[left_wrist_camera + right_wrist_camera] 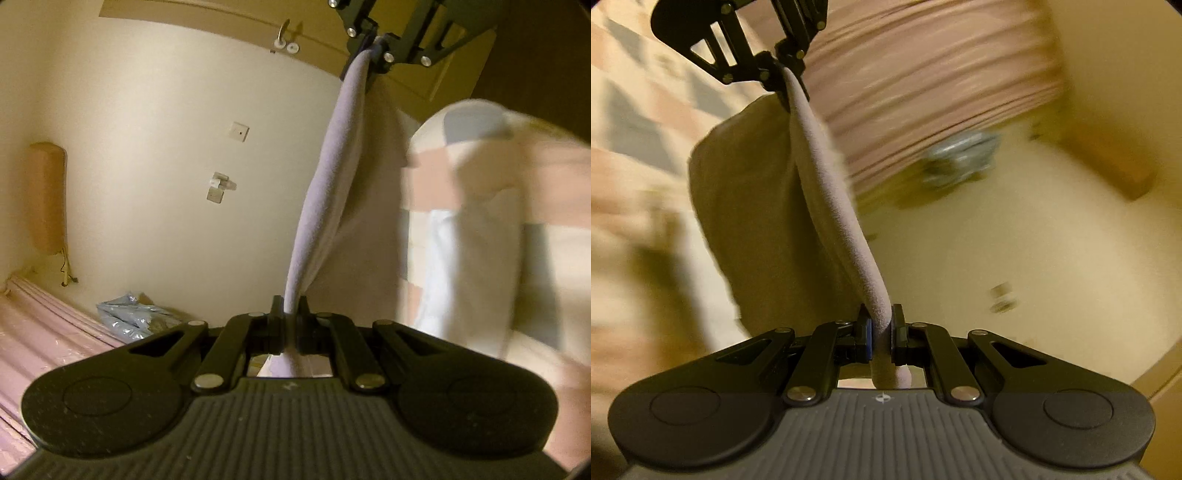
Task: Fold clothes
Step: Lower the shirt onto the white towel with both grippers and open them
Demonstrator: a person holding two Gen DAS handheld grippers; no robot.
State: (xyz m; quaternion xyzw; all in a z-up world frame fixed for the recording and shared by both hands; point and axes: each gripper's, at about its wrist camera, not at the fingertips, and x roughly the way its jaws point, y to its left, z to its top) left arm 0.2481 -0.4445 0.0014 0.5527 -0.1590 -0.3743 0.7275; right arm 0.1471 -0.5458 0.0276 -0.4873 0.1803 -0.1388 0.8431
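Pale lilac cloth (328, 192), soft fleece-like, off bed, top edge pulled taut, pinched both ends, rest hanging below in loose fold.

Cloth (328, 192) strung edge-on between both tongs: left tongs (290, 314) pinch one end at the near bottom of the left view, right tongs (373, 51) pinch the other end at top, facing back. Rest of the cloth hangs off to the right of that taut edge. Wall (147, 147) behind, socket (238, 131) on it. Bed (44, 332) lower left, bag (129, 317) between bed and wall. Right view mirrors it: right tongs (881, 321) near, left tongs (783, 70) far, cloth (834, 206) hanging to the left.
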